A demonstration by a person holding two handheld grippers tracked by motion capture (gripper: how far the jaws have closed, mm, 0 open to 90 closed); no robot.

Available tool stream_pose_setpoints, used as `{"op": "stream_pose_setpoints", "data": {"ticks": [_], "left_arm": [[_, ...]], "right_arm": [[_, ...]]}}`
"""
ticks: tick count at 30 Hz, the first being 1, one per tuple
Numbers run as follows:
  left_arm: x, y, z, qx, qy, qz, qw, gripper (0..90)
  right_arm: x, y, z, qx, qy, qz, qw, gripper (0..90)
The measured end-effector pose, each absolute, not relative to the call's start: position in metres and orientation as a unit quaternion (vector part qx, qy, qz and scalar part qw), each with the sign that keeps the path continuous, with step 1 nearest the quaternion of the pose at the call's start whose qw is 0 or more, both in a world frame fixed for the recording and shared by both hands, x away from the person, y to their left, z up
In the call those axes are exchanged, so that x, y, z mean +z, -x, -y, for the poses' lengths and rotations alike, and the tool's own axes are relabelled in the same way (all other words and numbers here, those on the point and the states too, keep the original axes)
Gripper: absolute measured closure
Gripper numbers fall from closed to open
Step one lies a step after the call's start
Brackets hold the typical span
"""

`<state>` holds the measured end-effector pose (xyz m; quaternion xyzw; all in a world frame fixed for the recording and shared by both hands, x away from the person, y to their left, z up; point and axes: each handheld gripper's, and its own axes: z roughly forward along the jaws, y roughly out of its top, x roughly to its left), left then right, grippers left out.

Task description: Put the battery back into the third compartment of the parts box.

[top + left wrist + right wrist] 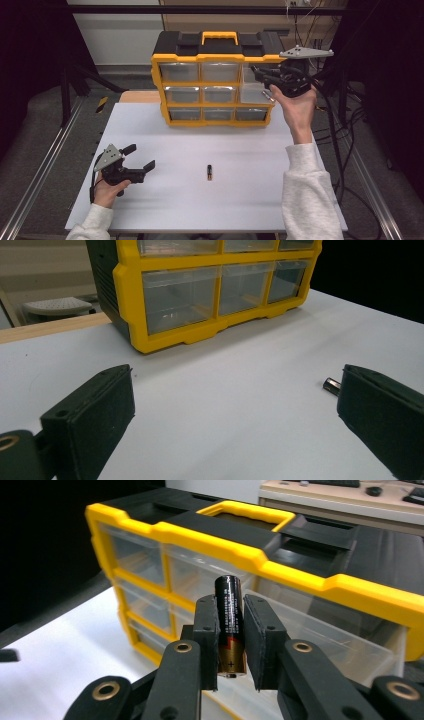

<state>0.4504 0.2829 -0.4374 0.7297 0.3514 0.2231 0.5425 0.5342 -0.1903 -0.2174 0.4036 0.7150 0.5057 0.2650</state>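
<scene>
White table [200, 200] carries a yellow-and-black drawer organizer [215, 75] at upper centre of the high view. Right gripper [267, 80], at upper right, is clamped on a black-and-gold battery [230, 625], held upright between its jaws just in front of a pulled-out clear drawer [330, 635] in the organizer's right column. Left gripper [137, 160], at lower left, rests on the table with jaws wide apart. A second battery [210, 172] lies on the table at lower centre, well apart from both grippers.

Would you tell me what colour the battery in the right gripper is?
The battery is black with a copper-gold end, clearest in the right gripper view.
</scene>
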Motion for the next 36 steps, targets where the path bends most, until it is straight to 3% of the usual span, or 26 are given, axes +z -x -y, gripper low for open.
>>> {"op": "stream_pose_setpoints", "data": {"ticks": [16,25,36], "left_arm": [[-0.437,-0.45,-0.283,0.223,-0.73,-0.351,0.543,1.6],[-0.437,-0.45,-0.283,0.223,-0.73,-0.351,0.543,1.6],[-0.437,-0.45,-0.283,0.223,-0.729,-0.351,0.543,1.6]], "right_arm": [[-0.229,-0.569,0.189,0.462,-0.436,-0.721,0.276,77.1],[-0.238,-0.577,0.189,0.436,-0.45,-0.737,0.255,76.9],[-0.242,-0.579,0.188,0.428,-0.458,-0.734,0.261,73.2]]}}
